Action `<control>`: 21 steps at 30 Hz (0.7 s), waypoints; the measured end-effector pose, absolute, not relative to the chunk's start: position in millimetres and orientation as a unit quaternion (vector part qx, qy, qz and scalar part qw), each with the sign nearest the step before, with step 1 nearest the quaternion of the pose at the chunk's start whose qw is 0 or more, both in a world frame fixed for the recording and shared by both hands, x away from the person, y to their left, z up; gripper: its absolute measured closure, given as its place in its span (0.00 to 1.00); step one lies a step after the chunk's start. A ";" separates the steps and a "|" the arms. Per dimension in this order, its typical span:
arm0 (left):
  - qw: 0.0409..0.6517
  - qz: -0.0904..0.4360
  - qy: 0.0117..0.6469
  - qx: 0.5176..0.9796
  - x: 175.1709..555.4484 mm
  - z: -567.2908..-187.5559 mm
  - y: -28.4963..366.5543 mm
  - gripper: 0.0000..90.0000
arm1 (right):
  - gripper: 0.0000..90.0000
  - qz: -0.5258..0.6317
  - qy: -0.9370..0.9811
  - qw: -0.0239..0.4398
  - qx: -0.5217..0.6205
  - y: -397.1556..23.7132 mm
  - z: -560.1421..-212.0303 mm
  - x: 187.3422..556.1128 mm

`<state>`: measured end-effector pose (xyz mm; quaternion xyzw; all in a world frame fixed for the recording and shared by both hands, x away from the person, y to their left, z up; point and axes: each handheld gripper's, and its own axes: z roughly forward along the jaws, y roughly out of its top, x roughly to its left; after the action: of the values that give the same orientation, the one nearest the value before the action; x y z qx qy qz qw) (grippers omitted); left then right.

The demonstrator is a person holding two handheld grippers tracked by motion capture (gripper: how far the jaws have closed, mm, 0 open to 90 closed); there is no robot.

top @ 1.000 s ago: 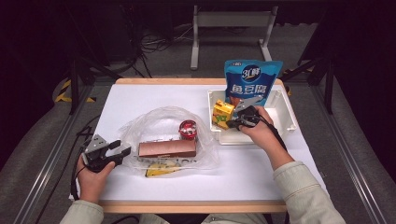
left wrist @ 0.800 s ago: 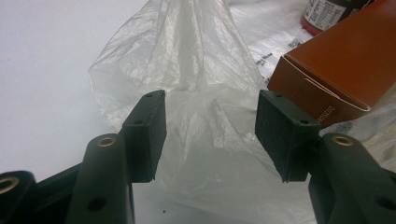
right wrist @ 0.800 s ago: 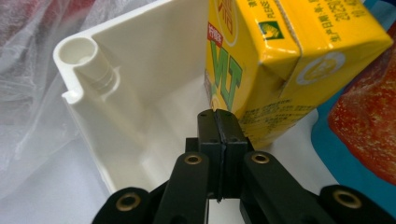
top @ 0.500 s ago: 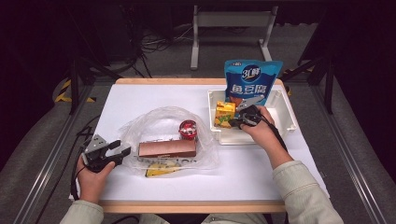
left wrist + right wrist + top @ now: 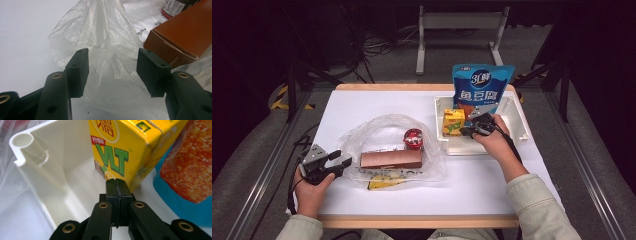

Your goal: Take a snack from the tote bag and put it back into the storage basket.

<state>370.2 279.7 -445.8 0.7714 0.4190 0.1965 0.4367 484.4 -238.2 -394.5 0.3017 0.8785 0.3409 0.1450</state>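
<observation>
My left gripper (image 5: 343, 161) rests on the table at the left edge of a clear plastic bag (image 5: 377, 130). Its jaws stand open, and in the left gripper view (image 5: 112, 70) a fold of the bag (image 5: 100, 37) lies loose between the pads. My right gripper (image 5: 464, 131) is inside the white tray (image 5: 522, 125), shut with nothing between its pads. In the right gripper view its tip (image 5: 116, 186) is at the lower corner of an upright yellow drink carton (image 5: 120, 147), seen from above at the tray's left end (image 5: 452, 122).
On the bag lie a brown box (image 5: 391, 159), a red-lidded jar (image 5: 413, 139) and a yellow packet (image 5: 384, 182). A blue snack pouch (image 5: 482, 90) stands at the back of the tray, right behind the carton. The tray wall (image 5: 37, 170) rises left of my right gripper.
The yellow carton stands straighter in the tray than a second ago, and my right gripper has shifted slightly beside it. The left gripper has kept still.
</observation>
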 end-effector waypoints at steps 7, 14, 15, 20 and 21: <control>0.436 0.195 0.420 0.772 370.6 -445.8 279.1 0.49 | 1.00 0.326 0.865 0.168 0.344 -249.1 -390.8 488.6; 0.437 0.197 0.419 0.771 370.4 -445.7 279.6 0.49 | 1.00 0.339 0.851 0.180 0.359 -245.1 -392.1 493.1; 0.437 0.198 0.420 0.771 370.3 -445.6 279.8 0.49 | 1.00 0.338 0.851 0.181 0.360 -243.5 -392.5 494.0; 0.437 0.197 0.420 0.770 370.1 -445.7 280.0 0.49 | 1.00 0.333 0.848 0.188 0.367 -240.6 -393.0 498.5; 0.438 0.197 0.420 0.770 370.2 -445.8 280.0 0.49 | 1.00 0.332 0.848 0.189 0.367 -240.4 -393.2 499.3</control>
<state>370.2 280.0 -445.8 0.7700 0.4205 0.1972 0.4376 499.3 -240.4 -393.2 0.3670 0.8481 0.3322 0.1889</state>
